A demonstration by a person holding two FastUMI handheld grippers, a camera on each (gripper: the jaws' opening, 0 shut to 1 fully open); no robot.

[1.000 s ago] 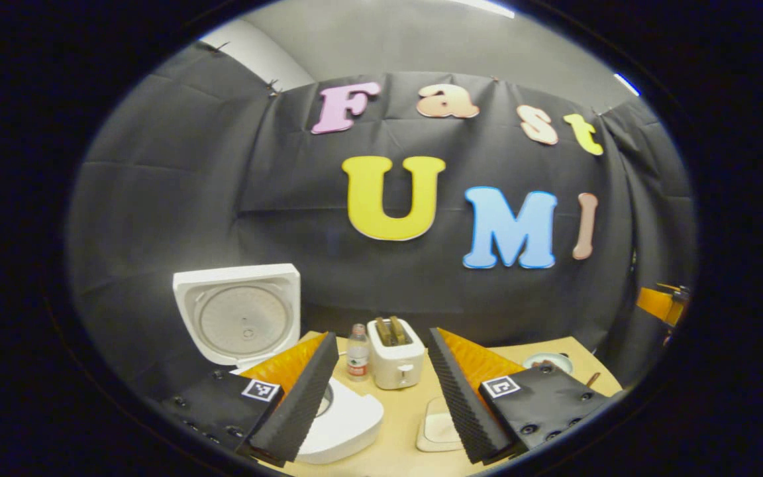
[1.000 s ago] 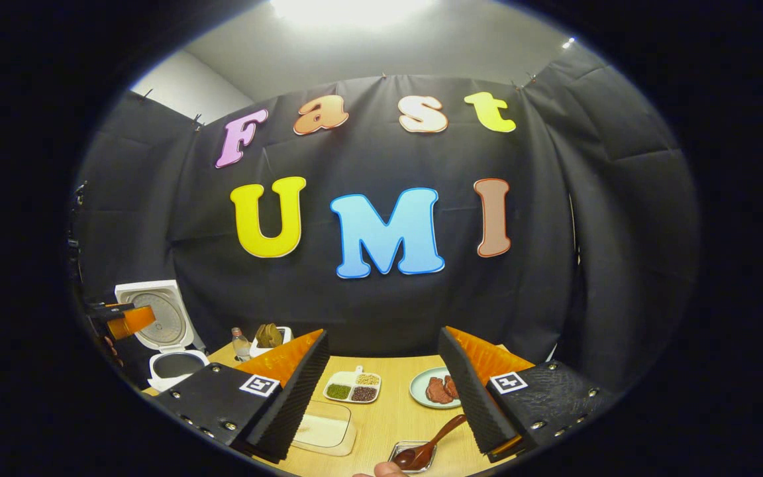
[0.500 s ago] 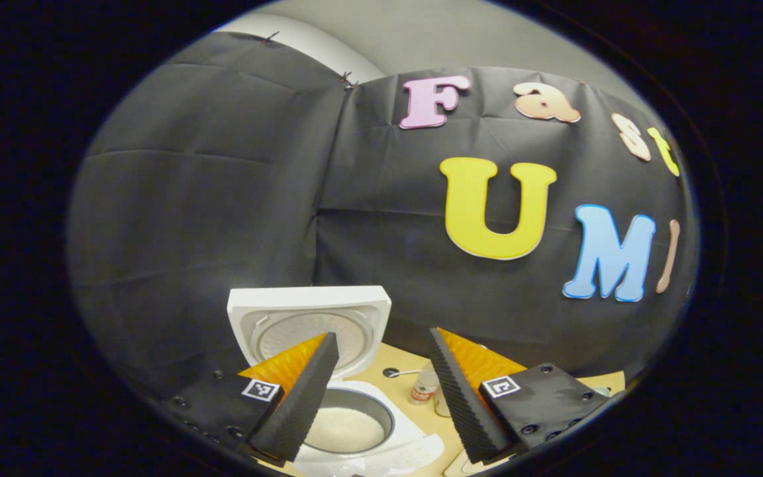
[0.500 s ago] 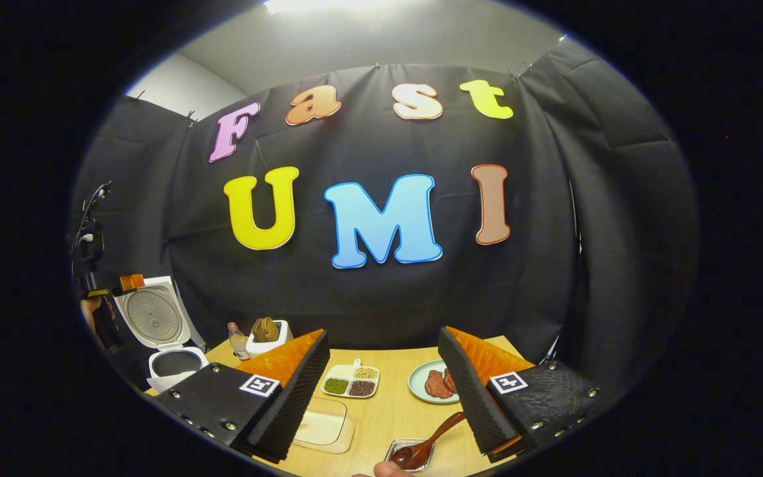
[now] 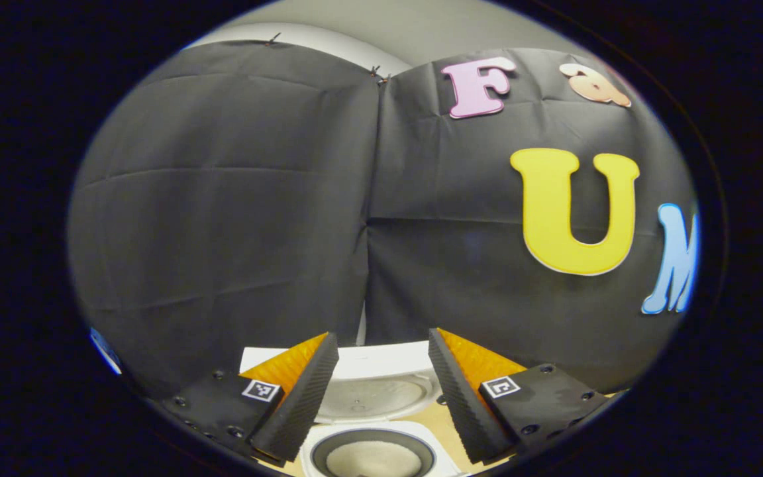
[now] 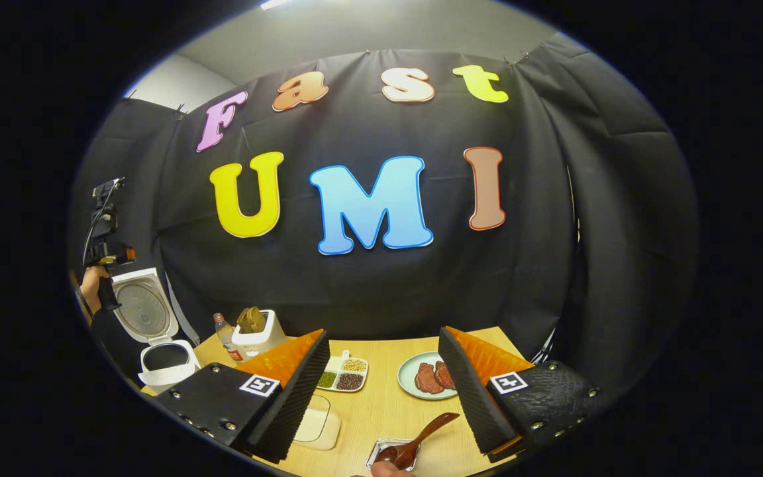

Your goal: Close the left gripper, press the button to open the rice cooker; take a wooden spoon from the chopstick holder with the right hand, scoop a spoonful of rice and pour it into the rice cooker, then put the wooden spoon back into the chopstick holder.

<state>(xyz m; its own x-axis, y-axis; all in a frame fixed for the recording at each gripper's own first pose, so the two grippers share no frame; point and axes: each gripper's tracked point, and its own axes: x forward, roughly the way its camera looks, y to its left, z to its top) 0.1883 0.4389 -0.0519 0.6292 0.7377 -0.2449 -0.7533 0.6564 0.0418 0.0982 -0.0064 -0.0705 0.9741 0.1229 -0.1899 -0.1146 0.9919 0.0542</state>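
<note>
The white rice cooker [image 5: 381, 364] stands right under my left gripper [image 5: 381, 335], its lid raised and white rice in its pot [image 5: 373, 458]. The left gripper is open and holds nothing. In the right gripper view the rice cooker [image 6: 156, 331] sits at the table's far left, and a hand holds the left gripper [image 6: 108, 253] above it. My right gripper [image 6: 383, 334] is open over the table. A brown wooden spoon [image 6: 416, 440] lies below it, its bowl in a small shiny holder [image 6: 376, 456].
On the wooden table [image 6: 388, 411] stand a white toaster [image 6: 255, 334], a bottle [image 6: 224, 334], a divided dish of beans [image 6: 342, 375], a plate of meat [image 6: 429, 377] and a flat clear box [image 6: 315, 424]. A fingertip [image 6: 388, 470] shows at the bottom edge.
The left gripper swung left and came over the open rice cooker, so the toaster and bottle left its view. The right gripper tilted slightly down. Both stayed open.
</note>
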